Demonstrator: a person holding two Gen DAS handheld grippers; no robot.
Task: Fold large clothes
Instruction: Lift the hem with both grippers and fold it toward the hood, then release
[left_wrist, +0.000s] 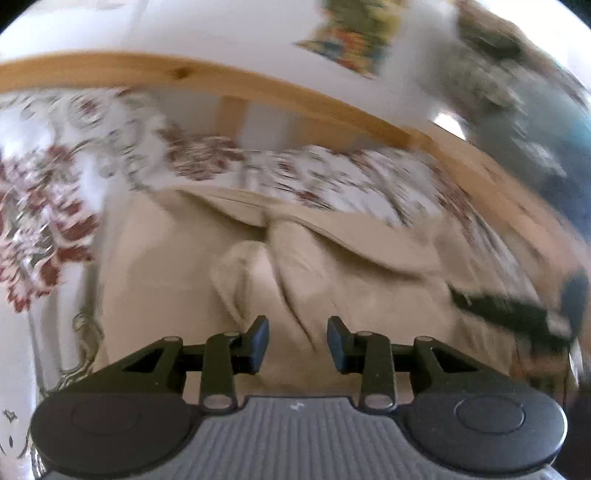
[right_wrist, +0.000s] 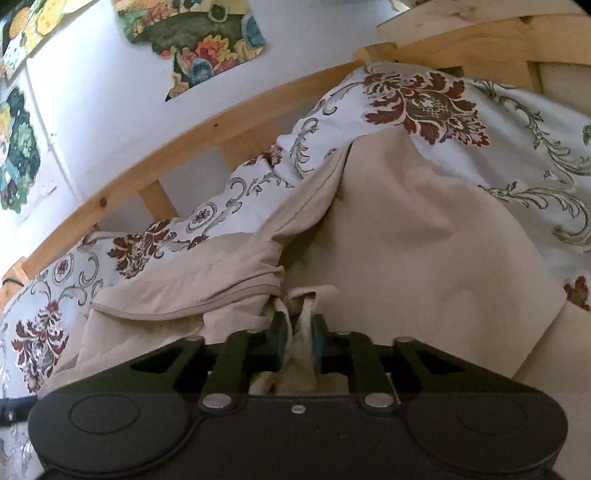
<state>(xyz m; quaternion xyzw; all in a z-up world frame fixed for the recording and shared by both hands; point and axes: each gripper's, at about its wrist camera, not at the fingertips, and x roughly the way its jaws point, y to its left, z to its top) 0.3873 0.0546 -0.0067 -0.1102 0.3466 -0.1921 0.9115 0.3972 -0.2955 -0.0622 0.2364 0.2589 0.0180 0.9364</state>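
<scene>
A large beige garment (left_wrist: 166, 266) lies crumpled on a bed, with folds and a hemmed edge across its middle. In the left wrist view my left gripper (left_wrist: 297, 341) hovers just over the cloth, its jaws apart and nothing between the pads. At the right of that view is a dark blurred shape (left_wrist: 517, 314), which looks like the other gripper. In the right wrist view the beige garment (right_wrist: 406, 251) spreads ahead, and my right gripper (right_wrist: 298, 328) is shut on a bunched piece of it, which sticks up between the blue pads.
The garment rests on a white bedspread (right_wrist: 424, 99) with red and grey floral print. A wooden bed rail (right_wrist: 184, 136) with slats runs behind it along a white wall. Colourful pictures (right_wrist: 199, 40) hang on that wall. The left wrist view is motion-blurred.
</scene>
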